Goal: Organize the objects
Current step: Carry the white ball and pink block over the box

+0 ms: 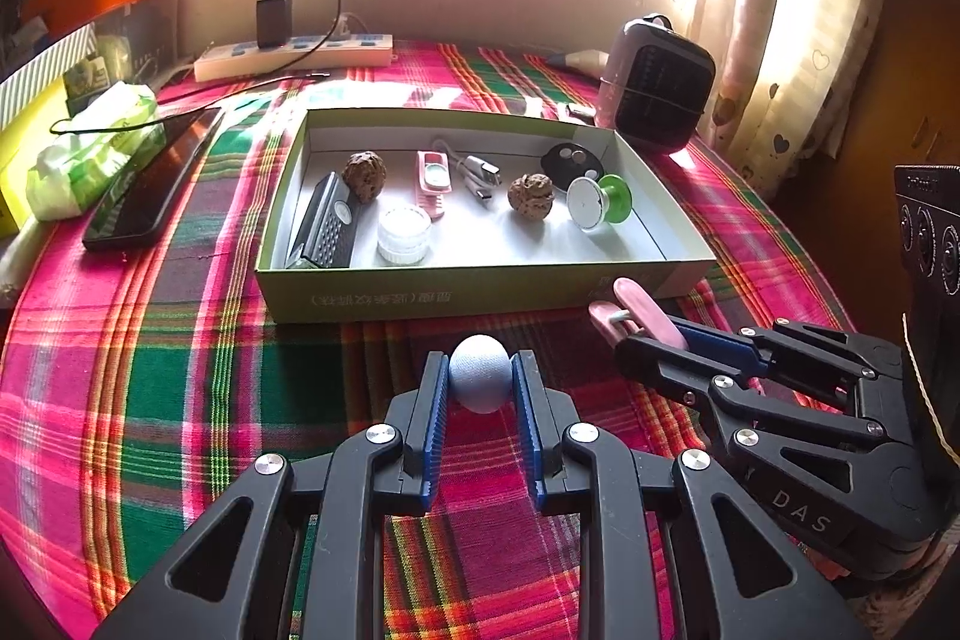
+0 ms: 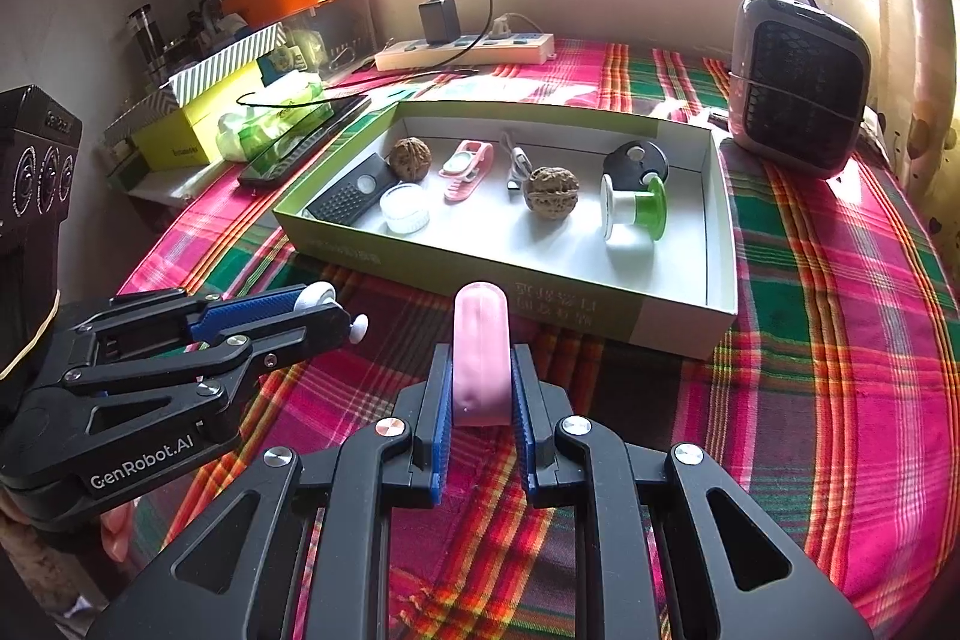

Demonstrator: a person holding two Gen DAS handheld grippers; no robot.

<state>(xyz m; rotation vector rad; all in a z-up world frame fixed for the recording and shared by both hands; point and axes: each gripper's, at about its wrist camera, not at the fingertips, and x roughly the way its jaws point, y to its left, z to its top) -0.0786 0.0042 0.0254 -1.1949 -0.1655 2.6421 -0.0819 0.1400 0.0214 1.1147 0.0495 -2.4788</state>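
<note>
Blue pads on both your grippers are clamped on small items, near the box.

Your left gripper (image 1: pixel 480 379) squeezes a pale egg-shaped ball (image 1: pixel 479 381); your right gripper (image 2: pixel 480 382) pinches a pink clip (image 2: pixel 480 352). Farther off on the plaid cloth (image 2: pixel 840 340), the green box (image 1: pixel 420 298) holds two walnuts (image 1: pixel 530 196), a green spool (image 1: pixel 600 201) and a clear jar (image 1: pixel 404 233).

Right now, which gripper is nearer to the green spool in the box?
Right. The right gripper, shut on a pink clip, sits just outside the box wall almost in front of the green spool. The left gripper, holding a white ball, is further back, leftward.
</note>
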